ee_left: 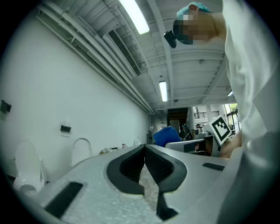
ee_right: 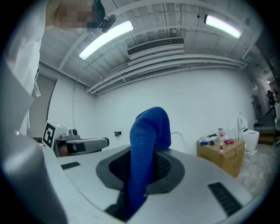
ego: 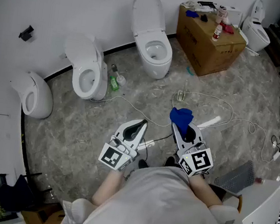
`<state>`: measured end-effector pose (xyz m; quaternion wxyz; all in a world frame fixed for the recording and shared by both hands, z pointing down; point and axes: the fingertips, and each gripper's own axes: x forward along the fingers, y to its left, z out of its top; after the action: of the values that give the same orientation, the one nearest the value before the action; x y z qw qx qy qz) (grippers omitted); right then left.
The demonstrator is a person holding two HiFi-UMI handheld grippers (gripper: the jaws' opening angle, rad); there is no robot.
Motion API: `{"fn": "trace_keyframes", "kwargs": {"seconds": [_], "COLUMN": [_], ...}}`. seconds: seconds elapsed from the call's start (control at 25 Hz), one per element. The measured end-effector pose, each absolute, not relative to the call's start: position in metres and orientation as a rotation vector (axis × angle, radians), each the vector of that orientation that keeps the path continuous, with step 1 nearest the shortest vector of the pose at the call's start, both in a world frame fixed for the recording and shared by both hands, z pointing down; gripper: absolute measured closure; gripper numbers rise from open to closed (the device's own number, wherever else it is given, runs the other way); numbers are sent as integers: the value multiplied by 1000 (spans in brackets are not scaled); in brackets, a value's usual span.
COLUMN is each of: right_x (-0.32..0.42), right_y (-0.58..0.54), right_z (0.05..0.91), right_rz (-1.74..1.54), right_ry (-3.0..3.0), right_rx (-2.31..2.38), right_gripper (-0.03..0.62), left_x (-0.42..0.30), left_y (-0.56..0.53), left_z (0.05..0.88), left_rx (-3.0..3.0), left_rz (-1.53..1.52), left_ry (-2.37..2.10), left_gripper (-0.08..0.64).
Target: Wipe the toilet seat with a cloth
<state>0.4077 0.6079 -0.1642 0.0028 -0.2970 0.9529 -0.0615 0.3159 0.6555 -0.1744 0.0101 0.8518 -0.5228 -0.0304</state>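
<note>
Left claw (ego: 139, 126): lower centre of frame, jaws pressed together, nothing between them.
Right claw (ego: 184, 130): just beside it, clamped on blue cloth (ego: 181, 116).
Toilet (ego: 156, 63): upper centre, lid raised, well apart from cloth.

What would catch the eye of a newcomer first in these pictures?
The bright blue cloth stands out most: the right gripper is shut on it, low in the middle of the head view. Next come the white toilets in a row along the wall. To their right stands a cardboard box with small items on top.
</note>
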Motion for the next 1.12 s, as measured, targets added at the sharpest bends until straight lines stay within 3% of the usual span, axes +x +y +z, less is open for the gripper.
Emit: {"fn": "trace_keyframes", "kwargs": {"seconds": [1.12], "right_x": [488], "right_y": [554], "right_z": [-152], "right_rz": [-272], "right_ry": [2975], "right_rx": [-912], "right_gripper": [541], "left_x": [374], "left_y": [603], "left_z": [-168], "left_rx": [2564], "left_rz": [-73], "left_ry": [-1798], "left_gripper": [555]}}
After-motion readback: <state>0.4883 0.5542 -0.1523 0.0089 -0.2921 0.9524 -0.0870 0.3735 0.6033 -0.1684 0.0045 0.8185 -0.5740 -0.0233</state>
